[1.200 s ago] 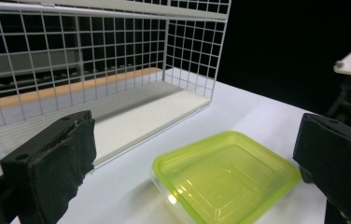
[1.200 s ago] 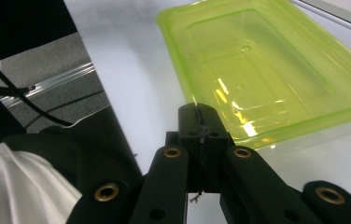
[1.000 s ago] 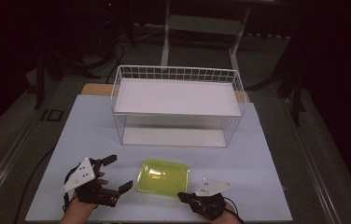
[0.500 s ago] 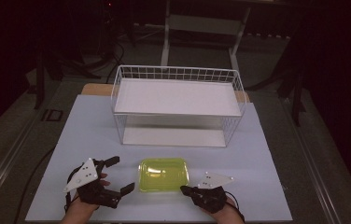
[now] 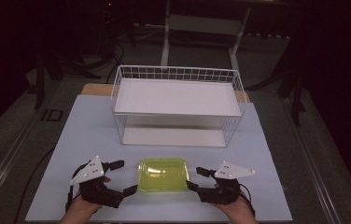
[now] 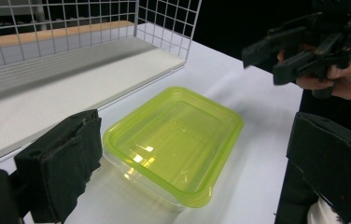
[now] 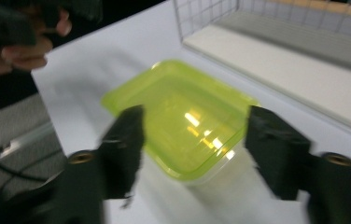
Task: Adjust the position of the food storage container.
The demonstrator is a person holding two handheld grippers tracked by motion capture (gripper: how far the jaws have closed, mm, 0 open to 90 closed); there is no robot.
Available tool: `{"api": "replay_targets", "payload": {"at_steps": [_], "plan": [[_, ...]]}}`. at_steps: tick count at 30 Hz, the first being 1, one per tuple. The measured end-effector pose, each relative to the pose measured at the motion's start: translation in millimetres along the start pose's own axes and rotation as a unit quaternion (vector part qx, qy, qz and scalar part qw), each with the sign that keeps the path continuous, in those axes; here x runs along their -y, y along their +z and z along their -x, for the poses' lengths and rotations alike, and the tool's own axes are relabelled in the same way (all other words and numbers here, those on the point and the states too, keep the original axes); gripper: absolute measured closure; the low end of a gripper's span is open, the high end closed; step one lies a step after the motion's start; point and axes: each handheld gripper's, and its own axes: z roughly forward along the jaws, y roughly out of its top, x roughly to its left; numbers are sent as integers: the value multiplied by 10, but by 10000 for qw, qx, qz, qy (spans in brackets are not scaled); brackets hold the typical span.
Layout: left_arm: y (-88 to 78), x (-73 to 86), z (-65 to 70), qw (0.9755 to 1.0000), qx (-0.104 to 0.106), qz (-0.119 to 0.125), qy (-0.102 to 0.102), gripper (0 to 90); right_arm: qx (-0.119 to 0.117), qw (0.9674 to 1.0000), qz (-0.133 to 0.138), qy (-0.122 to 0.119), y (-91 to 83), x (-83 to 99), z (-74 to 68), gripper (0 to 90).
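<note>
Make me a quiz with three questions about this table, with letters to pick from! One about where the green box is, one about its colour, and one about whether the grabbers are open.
1. Where is the box?
A. Inside the wire basket
B. On the table in front of the wire basket
C. On the floor

2. What colour is its lid?
A. Red
B. Blue
C. Yellow-green

3. How do the left gripper and right gripper stand?
A. Both open
B. Both shut
C. One open, one shut

Answers: 1 B, it sits on the table between the grippers; 2 C, the lid is bright yellow-green; 3 A, each has spread jaws beside the box.
</note>
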Motion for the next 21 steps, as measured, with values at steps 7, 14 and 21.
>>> {"api": "replay_targets", "payload": {"at_steps": [7, 14, 21], "plan": [[-60, -60, -22, 9990, -12, -232, 386, 139, 21, 9997, 167, -181, -86, -155, 28, 128], [-53, 13, -148, 9984, 234, -367, 351, 554, 190, 9984, 406, -333, -192, -222, 75, 140], [27, 157, -310, 9967, -112, -524, 605, 898, -16, 9981, 402, -464, -237, -209, 131, 146]]}}
